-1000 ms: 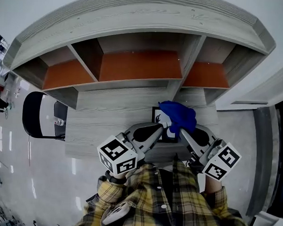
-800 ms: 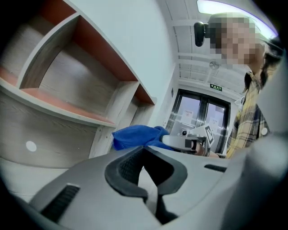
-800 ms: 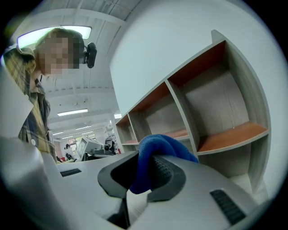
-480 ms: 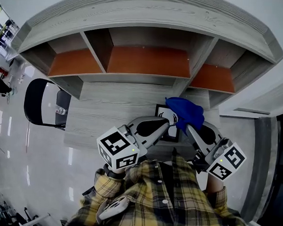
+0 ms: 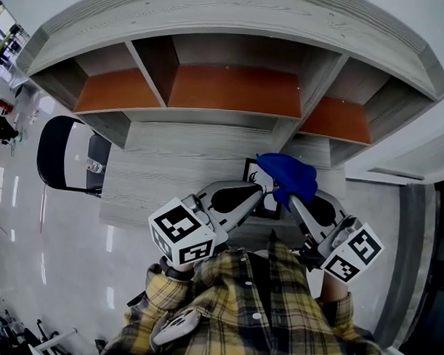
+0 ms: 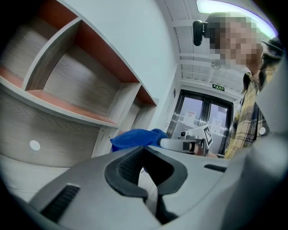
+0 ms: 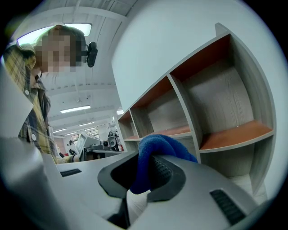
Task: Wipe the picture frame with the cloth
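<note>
Picture frame, flat, rectangular, dark-edged, sits at closed left gripper tips; right gripper clamps soft bunched blue cloth.

Grey wood-grain desk with open shelf unit at rear. One picture frame on desktop, near front edge.
</note>
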{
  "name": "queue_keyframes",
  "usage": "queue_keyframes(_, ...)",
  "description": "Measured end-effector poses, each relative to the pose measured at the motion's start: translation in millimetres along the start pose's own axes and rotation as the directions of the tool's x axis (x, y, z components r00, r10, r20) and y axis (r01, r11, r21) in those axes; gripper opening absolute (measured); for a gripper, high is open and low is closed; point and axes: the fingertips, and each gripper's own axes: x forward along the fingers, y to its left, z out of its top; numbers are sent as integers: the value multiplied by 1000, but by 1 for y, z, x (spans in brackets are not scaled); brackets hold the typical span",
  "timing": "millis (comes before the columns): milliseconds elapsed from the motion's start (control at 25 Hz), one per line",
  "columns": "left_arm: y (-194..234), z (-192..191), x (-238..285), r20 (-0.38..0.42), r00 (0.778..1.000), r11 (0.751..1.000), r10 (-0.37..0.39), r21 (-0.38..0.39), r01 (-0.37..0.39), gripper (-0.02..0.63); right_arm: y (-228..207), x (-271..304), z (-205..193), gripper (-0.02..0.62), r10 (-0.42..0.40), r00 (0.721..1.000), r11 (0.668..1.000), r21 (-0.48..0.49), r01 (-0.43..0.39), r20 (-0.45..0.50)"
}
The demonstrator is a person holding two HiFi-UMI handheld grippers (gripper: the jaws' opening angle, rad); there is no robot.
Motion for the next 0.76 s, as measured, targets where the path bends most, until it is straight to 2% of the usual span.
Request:
queue_keyframes(560, 1, -4, 3, -13, 1000, 1000, 1, -14, -1, 6, 3, 1, -9, 52, 31, 999, 999, 22, -30, -18)
queue_keyframes(760, 9, 7, 2, -17, 1000, 1000, -15, 24, 16, 6, 3, 8, 0, 52, 42, 999, 999, -3, -42, -4)
